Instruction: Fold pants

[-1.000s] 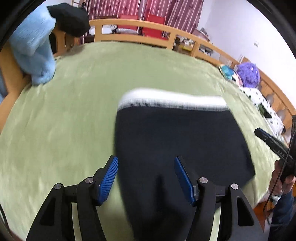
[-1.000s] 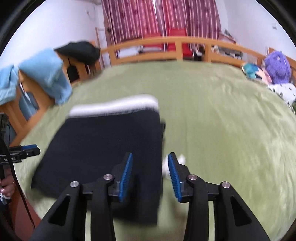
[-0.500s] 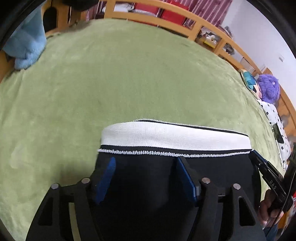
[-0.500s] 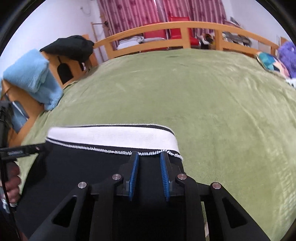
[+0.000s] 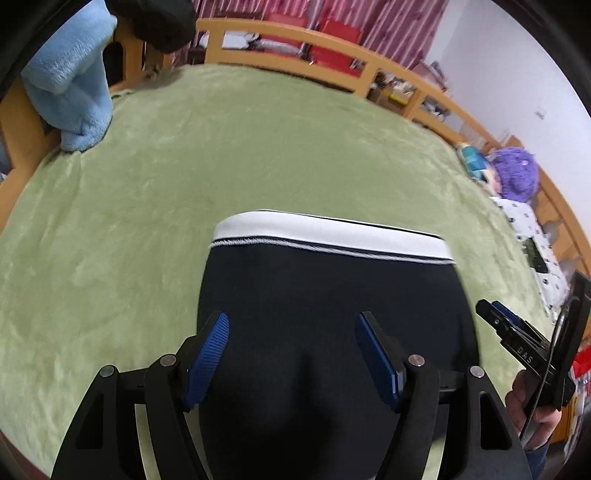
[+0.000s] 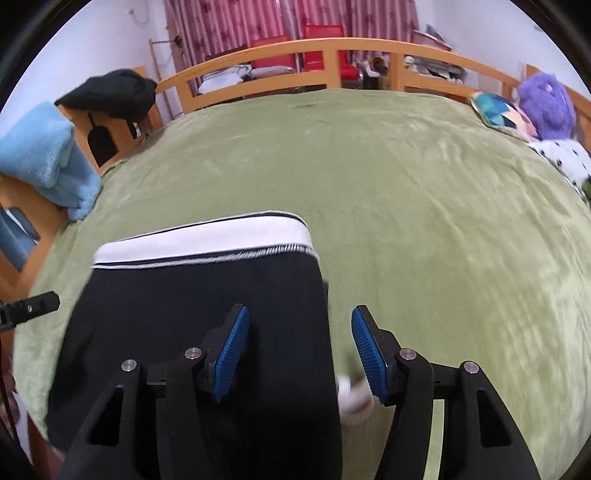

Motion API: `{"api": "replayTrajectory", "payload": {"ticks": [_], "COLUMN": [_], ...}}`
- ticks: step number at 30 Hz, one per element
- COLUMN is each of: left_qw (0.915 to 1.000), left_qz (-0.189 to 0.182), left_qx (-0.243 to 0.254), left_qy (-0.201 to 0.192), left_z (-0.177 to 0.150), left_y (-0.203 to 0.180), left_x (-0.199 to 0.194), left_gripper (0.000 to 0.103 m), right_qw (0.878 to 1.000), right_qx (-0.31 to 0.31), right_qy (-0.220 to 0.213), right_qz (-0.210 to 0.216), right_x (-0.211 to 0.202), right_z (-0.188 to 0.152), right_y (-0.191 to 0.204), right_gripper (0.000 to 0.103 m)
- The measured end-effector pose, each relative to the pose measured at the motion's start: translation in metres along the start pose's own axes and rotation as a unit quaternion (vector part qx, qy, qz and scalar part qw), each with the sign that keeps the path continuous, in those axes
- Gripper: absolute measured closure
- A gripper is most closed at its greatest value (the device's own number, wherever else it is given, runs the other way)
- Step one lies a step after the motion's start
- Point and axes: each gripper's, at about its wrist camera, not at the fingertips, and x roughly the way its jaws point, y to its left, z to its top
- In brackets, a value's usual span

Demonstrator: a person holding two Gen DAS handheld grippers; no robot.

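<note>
Black pants (image 5: 328,299) with a white waistband (image 5: 332,238) lie folded flat on the green bedspread (image 5: 147,184). My left gripper (image 5: 291,332) is open and empty, just above the near part of the pants. In the right wrist view the pants (image 6: 207,302) lie left of centre with the waistband (image 6: 207,240) at the far end. My right gripper (image 6: 299,332) is open and empty, straddling the pants' right edge. A small white piece (image 6: 351,395) lies by its right finger. The right gripper also shows in the left wrist view (image 5: 517,339).
A light blue blanket (image 5: 70,92) and a black garment (image 5: 155,18) hang on the wooden bed rail (image 5: 295,37) at the left. A purple plush toy (image 5: 517,177) and a patterned pillow (image 6: 498,110) lie at the right. A spotted cloth (image 5: 535,243) lies by the right edge.
Both grippers drew back from the waistband and rose. The right gripper, nearly shut half a second ago, has opened wide. The pants lie flat as before.
</note>
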Motion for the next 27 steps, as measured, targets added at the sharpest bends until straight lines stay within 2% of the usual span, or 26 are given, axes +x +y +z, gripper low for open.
{"api": "replayTrajectory", "payload": {"ticks": [4, 7, 9, 14, 16, 17, 18, 21, 27], "left_qw": [0.9988, 0.9974, 0.9957, 0.9887, 0.9882, 0.9881, 0.9881, 0.9863, 0.9825], "left_qz": [0.028, 0.033, 0.043, 0.080, 0.072, 0.069, 0.066, 0.065, 0.076], "left_qx": [0.006, 0.003, 0.002, 0.035, 0.035, 0.033, 0.035, 0.050, 0.053], "left_qy": [-0.039, -0.064, -0.082, -0.122, -0.131, -0.133, -0.134, -0.143, -0.162], "left_z": [-0.021, -0.033, -0.043, -0.069, -0.080, -0.085, -0.089, -0.099, -0.112], "left_y": [-0.016, -0.027, -0.036, -0.063, -0.066, -0.068, -0.070, -0.079, -0.093], "left_x": [-0.042, -0.070, -0.091, -0.129, -0.141, -0.147, -0.151, -0.164, -0.183], "left_gripper": [0.034, 0.028, 0.025, 0.018, 0.017, 0.016, 0.013, 0.012, 0.009], "right_qw": [0.999, 0.998, 0.998, 0.996, 0.995, 0.994, 0.993, 0.992, 0.992], "right_qx": [-0.012, -0.013, -0.008, -0.002, -0.004, -0.004, -0.006, -0.012, 0.001], "right_qy": [-0.031, -0.053, -0.062, -0.078, -0.086, -0.091, -0.105, -0.112, -0.111], "right_qz": [-0.015, -0.022, -0.022, -0.035, -0.051, -0.053, -0.056, -0.057, -0.060], "right_x": [-0.054, -0.091, -0.114, -0.157, -0.174, -0.180, -0.191, -0.206, -0.223], "right_z": [-0.010, -0.014, -0.018, -0.036, -0.048, -0.053, -0.061, -0.071, -0.082], "right_y": [0.012, 0.019, 0.020, 0.020, 0.024, 0.024, 0.026, 0.028, 0.021], "right_gripper": [0.045, 0.045, 0.040, 0.036, 0.027, 0.016, 0.010, 0.004, 0.001]}}
